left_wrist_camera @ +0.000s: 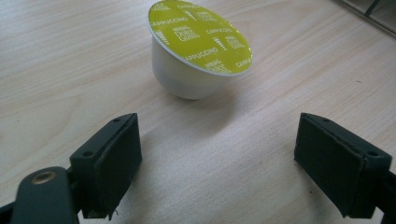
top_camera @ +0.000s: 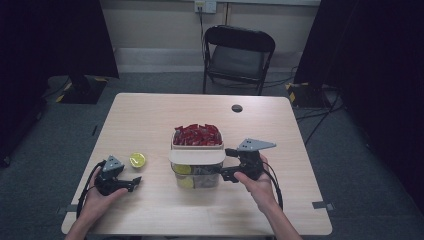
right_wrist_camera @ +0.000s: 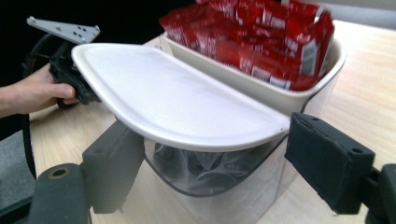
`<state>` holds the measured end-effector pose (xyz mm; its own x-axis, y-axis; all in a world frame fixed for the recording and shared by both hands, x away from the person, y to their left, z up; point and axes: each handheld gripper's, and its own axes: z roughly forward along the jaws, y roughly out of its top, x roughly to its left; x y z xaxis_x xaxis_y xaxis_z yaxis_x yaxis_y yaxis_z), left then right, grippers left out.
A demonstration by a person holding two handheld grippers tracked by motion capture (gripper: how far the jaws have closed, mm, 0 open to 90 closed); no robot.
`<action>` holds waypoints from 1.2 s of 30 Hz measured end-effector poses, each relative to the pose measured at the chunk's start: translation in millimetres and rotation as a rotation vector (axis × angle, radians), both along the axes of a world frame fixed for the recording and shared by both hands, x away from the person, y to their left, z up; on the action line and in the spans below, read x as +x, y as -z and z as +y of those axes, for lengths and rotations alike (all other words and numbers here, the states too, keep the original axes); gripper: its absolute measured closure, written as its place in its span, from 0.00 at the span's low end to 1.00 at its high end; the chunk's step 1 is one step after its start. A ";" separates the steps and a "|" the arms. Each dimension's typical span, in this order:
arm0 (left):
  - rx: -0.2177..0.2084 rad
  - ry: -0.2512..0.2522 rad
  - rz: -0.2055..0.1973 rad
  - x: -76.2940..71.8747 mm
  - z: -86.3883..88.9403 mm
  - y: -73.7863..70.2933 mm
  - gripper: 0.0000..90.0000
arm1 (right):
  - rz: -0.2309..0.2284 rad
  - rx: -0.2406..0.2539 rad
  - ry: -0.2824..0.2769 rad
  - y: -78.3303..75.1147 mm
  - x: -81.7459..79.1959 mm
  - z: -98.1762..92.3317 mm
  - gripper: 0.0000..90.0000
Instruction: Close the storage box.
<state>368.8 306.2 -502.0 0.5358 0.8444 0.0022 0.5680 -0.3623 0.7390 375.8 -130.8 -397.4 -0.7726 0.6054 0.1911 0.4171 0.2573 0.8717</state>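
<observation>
A capsule with a lime-green "cappuccino" lid [top_camera: 137,160] [left_wrist_camera: 196,51] stands on the table's left half. My left gripper [top_camera: 136,183] [left_wrist_camera: 217,158] rests just short of it, open, with bare table between the jaws. At mid-table stands a two-tier container [top_camera: 197,160]: red sachets [top_camera: 197,135] [right_wrist_camera: 261,37] fill its cream top tray, a white flap lid [right_wrist_camera: 177,98] juts out over a clear lower bin [right_wrist_camera: 219,186] holding capsules. My right gripper [top_camera: 229,163] [right_wrist_camera: 215,168] is open at the container's right side, jaws astride the flap's end; contact cannot be told.
The wooden table [top_camera: 150,115] has a dark round cable hole [top_camera: 237,108] at the back. A black folding chair [top_camera: 239,55] stands beyond the far edge. The other hand and its gripper [right_wrist_camera: 65,60] appear behind the flap in the right gripper view.
</observation>
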 end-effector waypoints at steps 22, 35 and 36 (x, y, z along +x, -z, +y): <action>0.000 0.000 0.000 0.0 0.0 0.0 0.16 | 0.040 -0.028 0.000 25.2 -0.5 0.7 0.21; -0.003 -0.001 0.000 0.0 -0.1 0.1 0.16 | 0.058 -0.028 -0.019 36.3 -1.9 -1.2 0.20; -0.003 -0.001 0.000 0.0 -0.1 0.1 0.16 | 0.063 -0.034 -0.016 37.8 -2.6 -2.0 0.19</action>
<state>368.8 306.1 -502.1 0.5352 0.8448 -0.0002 0.5683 -0.3598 0.7400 373.3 -132.8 -435.2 -0.7695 0.6000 0.2191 0.4663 0.2933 0.8346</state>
